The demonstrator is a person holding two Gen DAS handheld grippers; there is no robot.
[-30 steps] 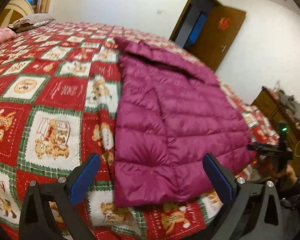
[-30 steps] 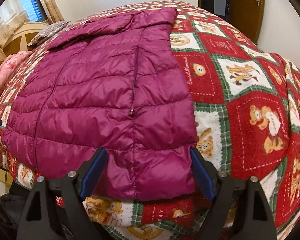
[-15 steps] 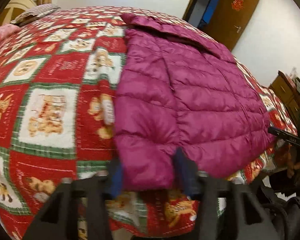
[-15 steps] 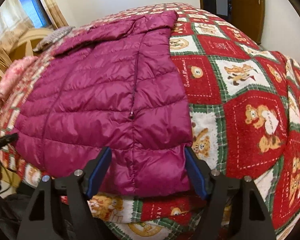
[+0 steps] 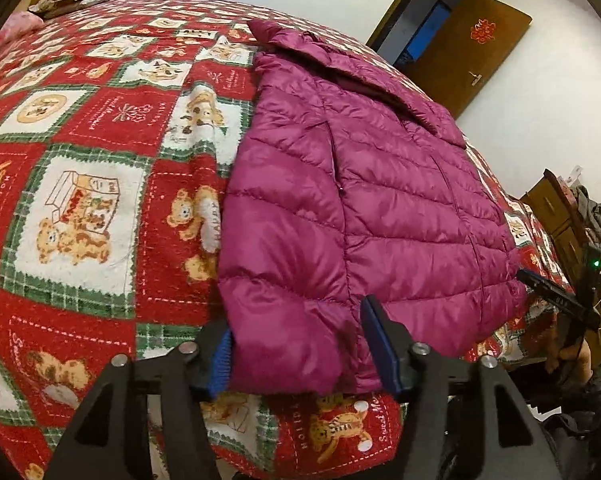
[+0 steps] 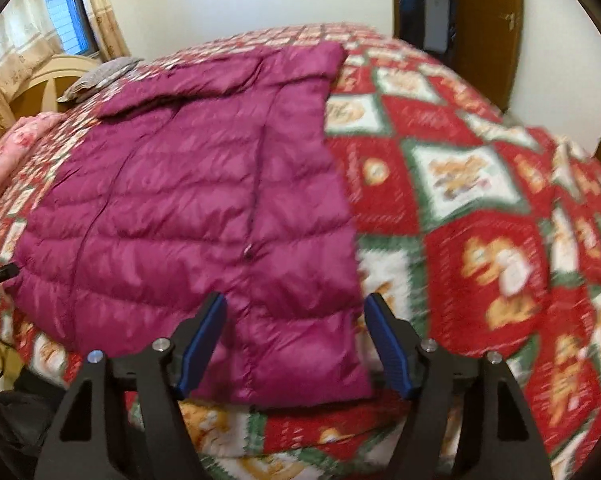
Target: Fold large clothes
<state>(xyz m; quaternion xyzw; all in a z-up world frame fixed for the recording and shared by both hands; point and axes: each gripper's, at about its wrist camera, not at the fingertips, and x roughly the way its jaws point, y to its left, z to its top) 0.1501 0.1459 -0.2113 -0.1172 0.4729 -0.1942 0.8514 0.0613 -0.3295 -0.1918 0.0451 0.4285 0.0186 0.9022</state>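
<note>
My left gripper (image 5: 296, 344) sits at the near left corner of the purple down jacket (image 5: 364, 216), its jaws opening with the hem corner between the blue pads (image 5: 220, 360). The left pad lies right at the jacket's edge, but I cannot tell whether it presses the fabric. My right gripper (image 6: 296, 340) stands at the near right corner with its jaws well apart, and the hem bulges up between them. The right pad seems just clear of the cloth, though that view is blurred.

The jacket lies flat on the red and green teddy-bear bedspread (image 5: 84, 152), its hem at the near edge of the bed and its collar toward the far side.

At the far left end of the bed a grey pillow (image 6: 100, 76) lies beside a pink folded cloth (image 6: 16, 148), in front of a cream headboard (image 6: 48, 84). A curtained window (image 6: 60, 12) is behind them. A brown door (image 5: 460, 52) stands open at the far right, and a wooden dresser (image 5: 560, 216) with clutter on top stands right of the bed. Nothing lies on the jacket or between my grippers and its hem.
</note>
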